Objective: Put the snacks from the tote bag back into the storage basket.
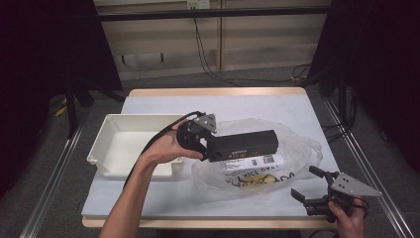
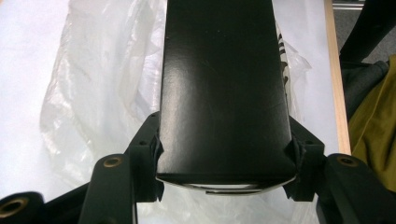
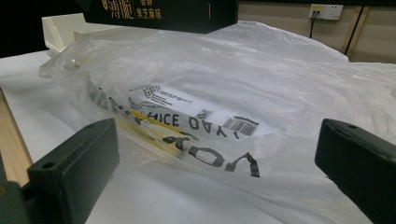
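The left gripper [image 1: 207,147] held a black box [image 1: 242,145] by its end, above the plastic bag [image 1: 297,148]. The right gripper [image 1: 308,184] stood open and empty near the bag.

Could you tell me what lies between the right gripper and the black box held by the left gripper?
The clear plastic bag with black lettering lies between the right gripper and the black box. This shows in the high view and in the right gripper view, beyond its open jaws.
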`<action>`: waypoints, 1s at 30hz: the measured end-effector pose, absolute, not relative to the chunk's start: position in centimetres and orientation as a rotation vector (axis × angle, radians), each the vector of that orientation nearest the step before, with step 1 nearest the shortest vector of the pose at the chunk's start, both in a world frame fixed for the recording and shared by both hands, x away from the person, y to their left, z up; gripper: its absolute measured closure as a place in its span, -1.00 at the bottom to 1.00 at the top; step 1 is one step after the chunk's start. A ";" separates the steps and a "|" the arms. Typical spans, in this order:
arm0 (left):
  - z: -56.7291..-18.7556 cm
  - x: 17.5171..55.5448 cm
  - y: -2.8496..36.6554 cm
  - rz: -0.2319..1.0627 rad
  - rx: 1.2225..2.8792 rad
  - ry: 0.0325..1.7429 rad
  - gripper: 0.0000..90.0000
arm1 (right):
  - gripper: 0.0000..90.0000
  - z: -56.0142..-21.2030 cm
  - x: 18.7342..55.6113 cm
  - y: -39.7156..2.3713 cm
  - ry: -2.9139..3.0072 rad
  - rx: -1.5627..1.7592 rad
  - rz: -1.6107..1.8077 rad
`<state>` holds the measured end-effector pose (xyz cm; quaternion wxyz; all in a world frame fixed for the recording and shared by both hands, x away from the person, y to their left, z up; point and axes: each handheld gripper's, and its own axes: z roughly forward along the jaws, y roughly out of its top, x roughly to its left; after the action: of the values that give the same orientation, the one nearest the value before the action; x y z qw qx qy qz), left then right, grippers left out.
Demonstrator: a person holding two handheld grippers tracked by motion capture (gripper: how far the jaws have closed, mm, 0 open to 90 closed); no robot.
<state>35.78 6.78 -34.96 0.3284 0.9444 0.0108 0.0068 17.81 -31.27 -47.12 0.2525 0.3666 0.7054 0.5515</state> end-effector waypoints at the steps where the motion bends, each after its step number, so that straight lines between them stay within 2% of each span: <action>1: -35.0 35.8 6.9 0.021 2.468 0.033 -0.04 | -1.00 -47.1 17.8 -31.3 1.921 0.996 1.500; 30: -33.5 37.0 13.0 0.070 2.429 0.128 -0.04 | -1.00 -47.0 17.5 -31.8 1.904 1.014 1.496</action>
<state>36.96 12.98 -33.52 0.3469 0.9362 0.0491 0.0270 17.53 -31.76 -47.05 0.2552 0.3733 0.7014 0.5510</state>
